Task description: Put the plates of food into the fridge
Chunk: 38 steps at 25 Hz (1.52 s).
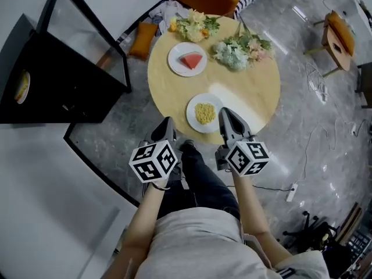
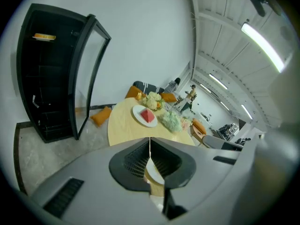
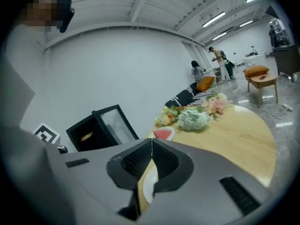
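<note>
Plates of food, three in view, with the black glass-door fridge (image 1: 64,92) standing open on the floor at far left. One plate of yellow-orange food (image 1: 22,86) already lies on an upper shelf inside it. The round white plate with a red watermelon wedge (image 1: 187,58) and the round white plate of yellow noodles (image 1: 204,113) rest on the round pale-wood table (image 1: 256,97), the noodle plate close to the near edge. The left gripper (image 1: 167,122) hangs just off that edge, apart from the noodle plate, its jaws clenched tip to tip on nothing; only a sliver of plate and table shows through the hollow behind the tips. The right gripper (image 1: 225,113) sits at the noodle plate's right rim, jaws likewise pressed together and empty; contact with the rim cannot be settled. Hazards, as judged: the fridge's swung-out glass door (image 1: 87,34) stands between table and shelves and could be struck by a carried plate. Closed jaws driven forward would shove the noodle plate rather than seize it, and a grip on one rim only would let it tip and spill. The yellow flower bunch (image 1: 195,25) and the pale green-and-pink flower bunch (image 1: 239,51) crowd the watermelon plate and could snag a reaching gripper.
</note>
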Available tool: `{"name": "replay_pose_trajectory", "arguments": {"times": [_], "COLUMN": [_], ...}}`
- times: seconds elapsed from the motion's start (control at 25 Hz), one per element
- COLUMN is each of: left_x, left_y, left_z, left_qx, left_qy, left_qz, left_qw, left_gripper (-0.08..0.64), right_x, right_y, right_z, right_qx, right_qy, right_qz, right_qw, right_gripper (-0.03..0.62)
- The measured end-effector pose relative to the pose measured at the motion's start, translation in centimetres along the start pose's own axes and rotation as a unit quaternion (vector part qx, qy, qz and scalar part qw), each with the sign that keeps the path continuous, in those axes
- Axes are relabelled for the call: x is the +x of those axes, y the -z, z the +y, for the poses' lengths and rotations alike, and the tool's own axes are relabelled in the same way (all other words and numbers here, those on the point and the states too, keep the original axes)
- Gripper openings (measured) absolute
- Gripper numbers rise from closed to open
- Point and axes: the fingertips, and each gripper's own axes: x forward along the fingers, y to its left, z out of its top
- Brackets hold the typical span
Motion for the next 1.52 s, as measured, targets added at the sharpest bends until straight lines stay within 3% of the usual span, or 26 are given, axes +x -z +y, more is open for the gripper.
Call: {"name": "replay_pose_trajectory", "arguments": {"times": [0.2, 0.36, 0.52, 0.64, 0.76, 1.2, 1.52], "left_x": [2.7, 4.9, 6.5, 7.4, 8.1, 9.1, 9.4], "left_y": [3.7, 5.4, 6.5, 7.1, 7.9, 9.2, 9.6], "left_z": [-0.4, 0.3, 0.9, 1.3, 1.4, -0.1, -0.6], "left_qx": [-0.004, -0.008, -0.012, -0.014, -0.040, -0.092, -0.133], "left_qy": [0.023, 0.029, 0.039, 0.046, 0.054, 0.086, 0.097], "left_qz": [0.082, 0.132, 0.182, 0.206, 0.224, 0.256, 0.252], "left_qw": [0.9963, 0.9907, 0.9825, 0.9773, 0.9722, 0.9585, 0.9537], "left_gripper": [0.011, 0.011, 0.016, 0.059, 0.080, 0.080, 0.080], "right_x": [-1.4, -1.4, -1.1, -0.9, -0.6, 0.2, 0.7], "right_y": [4.4, 8.4, 10.8, 11.7, 12.3, 12.9, 12.8], "right_z": [-4.9, -7.2, -8.3, -8.9, -9.0, -8.7, -8.6], "right_qx": [0.069, 0.143, 0.172, 0.181, 0.192, 0.285, 0.357], "right_qy": [0.045, 0.058, 0.061, 0.064, 0.052, 0.027, 0.016], "right_qz": [0.046, 0.099, 0.144, 0.165, 0.186, 0.187, 0.172], "right_qw": [0.995, 0.983, 0.973, 0.967, 0.962, 0.940, 0.918], "right_gripper": [0.014, 0.014, 0.015, 0.017, 0.083, 0.086, 0.084]}}
